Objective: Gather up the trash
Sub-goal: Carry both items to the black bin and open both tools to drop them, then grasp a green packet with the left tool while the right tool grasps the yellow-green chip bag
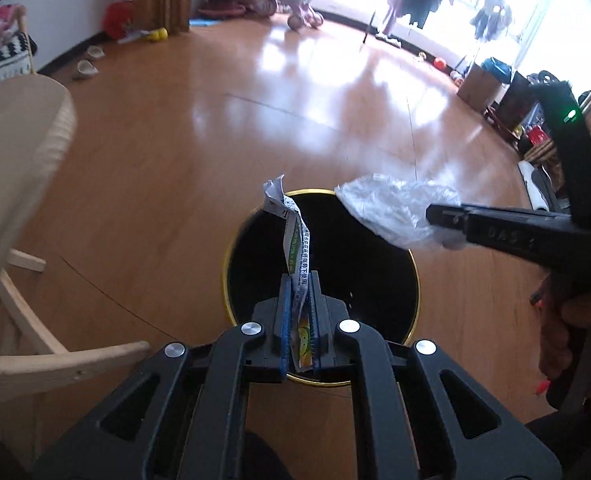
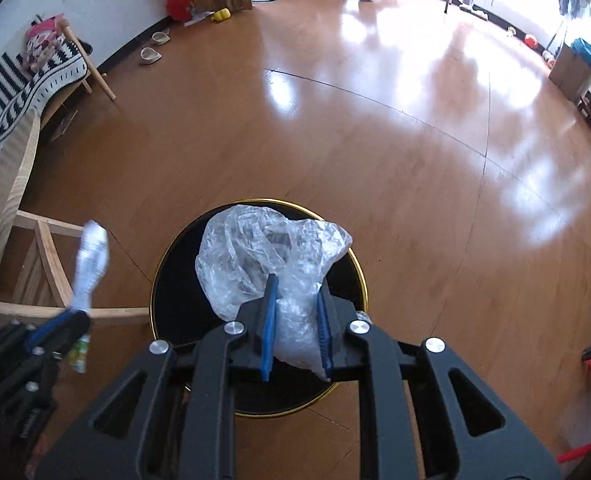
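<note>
The left gripper [image 1: 300,280] is clamped on a printed wrapper [image 1: 294,236], whose crumpled top sticks up past the blue pads [image 1: 283,312]. The right gripper [image 2: 295,292] pinches a crumpled clear bag [image 2: 263,252] between its pads [image 2: 270,312]. Both pieces of trash hang above the open mouth of a black bin [image 1: 391,280] with a gold rim, standing on the wooden floor [image 1: 215,152]. In the left view the right gripper reaches in from the right with its bag over the bin's far edge. A pale wooden chair [image 1: 19,184] stands just left of the bin.
</note>
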A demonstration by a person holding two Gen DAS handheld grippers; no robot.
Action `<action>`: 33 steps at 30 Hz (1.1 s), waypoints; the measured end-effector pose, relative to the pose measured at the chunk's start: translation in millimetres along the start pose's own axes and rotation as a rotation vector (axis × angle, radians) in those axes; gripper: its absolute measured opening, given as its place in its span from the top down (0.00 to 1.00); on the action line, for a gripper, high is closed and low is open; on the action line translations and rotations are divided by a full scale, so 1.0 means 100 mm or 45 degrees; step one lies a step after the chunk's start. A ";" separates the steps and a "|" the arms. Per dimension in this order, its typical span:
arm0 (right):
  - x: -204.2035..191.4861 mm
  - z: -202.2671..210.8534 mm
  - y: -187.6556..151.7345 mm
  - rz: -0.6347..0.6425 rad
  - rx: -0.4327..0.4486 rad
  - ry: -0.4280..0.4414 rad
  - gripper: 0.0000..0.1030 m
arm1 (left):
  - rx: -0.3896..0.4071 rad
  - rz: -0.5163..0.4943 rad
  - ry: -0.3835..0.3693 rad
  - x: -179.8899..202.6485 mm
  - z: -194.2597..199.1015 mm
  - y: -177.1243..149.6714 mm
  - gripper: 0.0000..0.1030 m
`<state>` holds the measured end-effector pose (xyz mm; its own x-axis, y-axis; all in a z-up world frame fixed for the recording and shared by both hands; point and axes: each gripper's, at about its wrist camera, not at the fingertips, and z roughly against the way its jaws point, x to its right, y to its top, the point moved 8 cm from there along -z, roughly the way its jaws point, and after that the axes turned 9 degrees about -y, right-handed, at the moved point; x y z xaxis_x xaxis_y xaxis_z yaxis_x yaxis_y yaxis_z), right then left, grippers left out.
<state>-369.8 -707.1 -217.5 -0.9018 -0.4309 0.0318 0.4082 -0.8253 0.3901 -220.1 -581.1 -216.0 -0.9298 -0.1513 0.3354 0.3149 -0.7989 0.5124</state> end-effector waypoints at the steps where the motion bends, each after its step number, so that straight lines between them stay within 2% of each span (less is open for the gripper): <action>1: 0.01 0.00 0.00 -0.001 0.001 -0.001 0.82 | -0.009 -0.002 -0.003 0.00 -0.04 -0.01 0.93; 7: -0.04 0.07 0.00 -0.003 0.000 0.029 0.82 | -0.027 0.012 -0.019 -0.05 -0.14 0.07 0.93; 10: -0.07 0.07 0.01 0.001 0.003 0.041 0.82 | -0.031 0.024 -0.027 0.06 -0.21 0.10 0.93; 15: -0.07 0.04 0.01 0.010 -0.004 0.052 0.82 | -0.038 0.018 -0.030 0.07 -0.20 0.08 0.90; 17: -0.06 0.04 0.02 0.005 -0.008 0.068 0.82 | -0.041 0.022 -0.027 0.04 -0.19 0.07 0.82; 19: -0.07 0.04 0.03 0.005 -0.010 0.074 0.82 | -0.031 0.034 -0.023 0.03 -0.16 0.07 0.65; 20: -0.07 0.04 0.03 0.008 -0.008 0.072 0.78 | -0.025 0.037 -0.022 0.02 -0.14 0.08 0.62; 22: -0.07 0.04 0.04 0.011 -0.006 0.068 0.61 | -0.006 0.045 -0.017 0.01 -0.08 0.10 0.49; 23: -0.08 0.04 0.04 0.011 -0.003 0.071 0.46 | 0.002 0.051 -0.015 0.00 -0.06 0.11 0.47; 24: -0.09 0.05 0.04 0.014 -0.001 0.073 0.40 | 0.012 0.058 -0.013 -0.01 -0.02 0.12 0.43; 29: -0.17 0.12 0.06 0.031 0.010 0.068 0.40 | 0.066 0.068 -0.014 0.00 0.25 0.17 0.29; 33: -0.39 0.32 0.14 0.038 0.052 0.106 0.36 | 0.152 0.078 0.020 -0.04 0.71 0.21 0.12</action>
<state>-333.6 -689.9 -184.5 -0.8739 -0.4851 -0.0320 0.4268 -0.7971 0.4272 -195.7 -556.2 -150.1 -0.9107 -0.2075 0.3572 0.3908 -0.7130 0.5821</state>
